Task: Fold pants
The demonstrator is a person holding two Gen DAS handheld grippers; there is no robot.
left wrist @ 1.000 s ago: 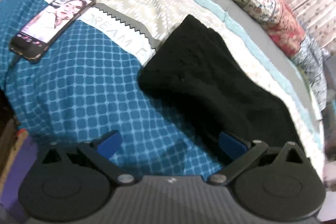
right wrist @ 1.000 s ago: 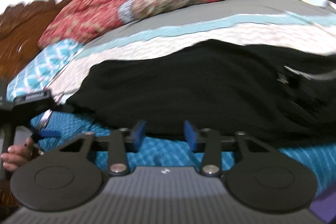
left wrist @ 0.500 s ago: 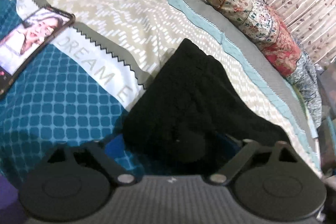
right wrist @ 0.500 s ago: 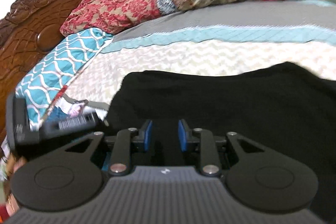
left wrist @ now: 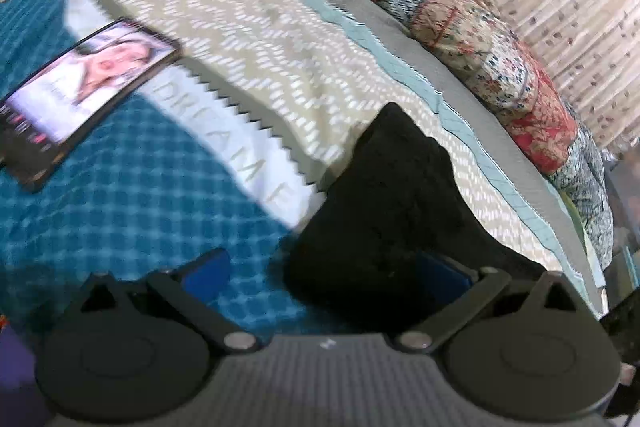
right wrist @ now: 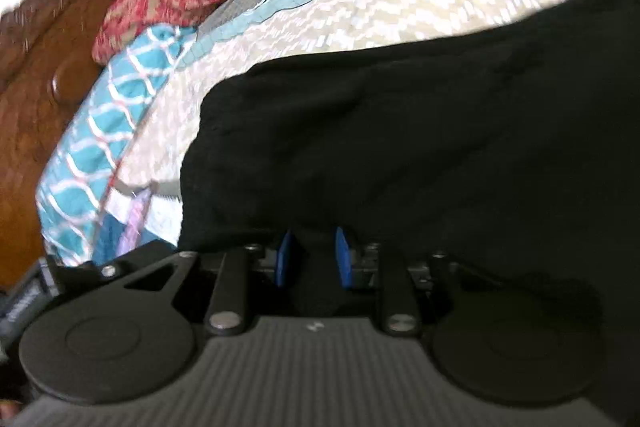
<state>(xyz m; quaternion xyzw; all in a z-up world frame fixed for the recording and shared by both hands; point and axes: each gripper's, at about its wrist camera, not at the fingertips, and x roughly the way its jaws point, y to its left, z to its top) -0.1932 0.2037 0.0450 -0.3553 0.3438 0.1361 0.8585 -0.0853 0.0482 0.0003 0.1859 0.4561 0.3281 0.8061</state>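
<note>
The black pants (left wrist: 400, 203) lie folded on the bedspread and stretch away to the right. My left gripper (left wrist: 324, 273) is open, with its blue pads wide apart; the near corner of the pants lies between them, over the right pad (left wrist: 440, 273). In the right wrist view the pants (right wrist: 420, 131) fill the middle and right. My right gripper (right wrist: 314, 259) is shut on a fold of the black cloth at the near edge, and the cloth is gathered between its blue pads (right wrist: 286, 257).
A phone (left wrist: 84, 91) with a lit screen lies on the blue checked bedspread (left wrist: 120, 195) at the left. Patterned red pillows (left wrist: 460, 7) line the far edge before a curtain. A carved wooden headboard (right wrist: 36, 75) stands at the left.
My left gripper has drawn back a little to the left, so its left pad shows over the bedspread again. My right gripper has closed on the pants' edge and tilted.
</note>
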